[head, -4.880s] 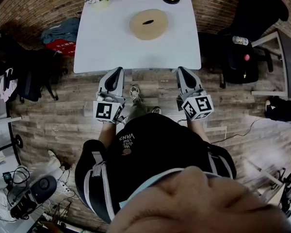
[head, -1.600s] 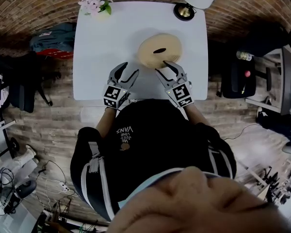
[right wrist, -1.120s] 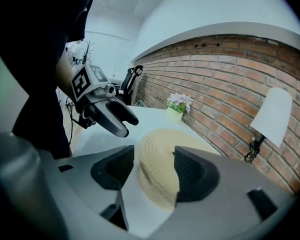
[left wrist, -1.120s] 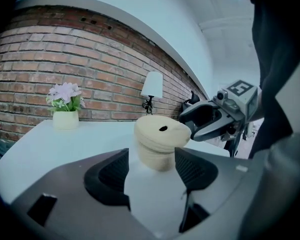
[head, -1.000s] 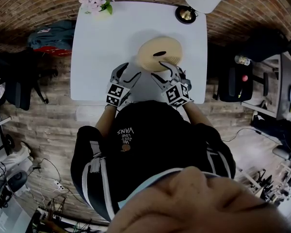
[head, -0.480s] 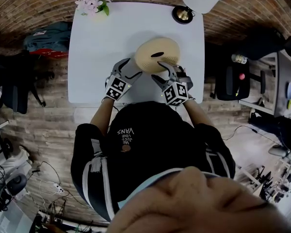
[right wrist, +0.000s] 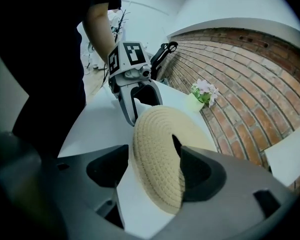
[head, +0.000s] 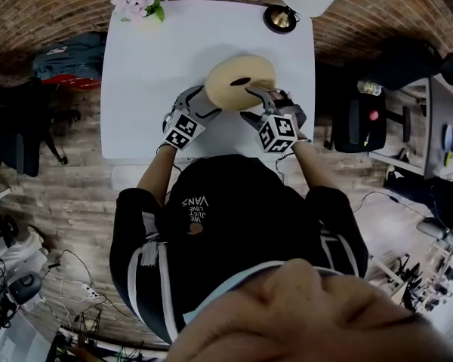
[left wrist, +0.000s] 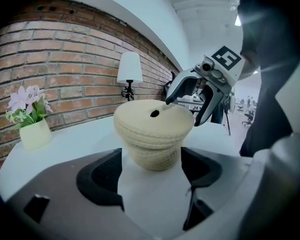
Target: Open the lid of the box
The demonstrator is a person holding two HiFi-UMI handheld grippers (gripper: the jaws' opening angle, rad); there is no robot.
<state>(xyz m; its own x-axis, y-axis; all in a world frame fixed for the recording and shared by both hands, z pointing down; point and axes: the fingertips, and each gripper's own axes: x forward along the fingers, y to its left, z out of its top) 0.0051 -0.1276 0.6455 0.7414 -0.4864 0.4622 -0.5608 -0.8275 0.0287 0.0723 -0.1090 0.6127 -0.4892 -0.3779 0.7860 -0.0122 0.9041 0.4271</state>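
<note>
Woven box (head: 240, 83) sits on the table (head: 151, 66) in head view, lid still on; left gripper (head: 190, 105) and right gripper (head: 263, 105) flank its near side. Left gripper view: jaws wide, just been opening, box body between them ahead of the pads, untouched. Right gripper view: jaws wide, also just opening, lid (right wrist: 157, 154) rim between them, not clamped. I judge nothing done: grip and lift remain.

Bright, even light; fisheye warping, dark corners.
</note>
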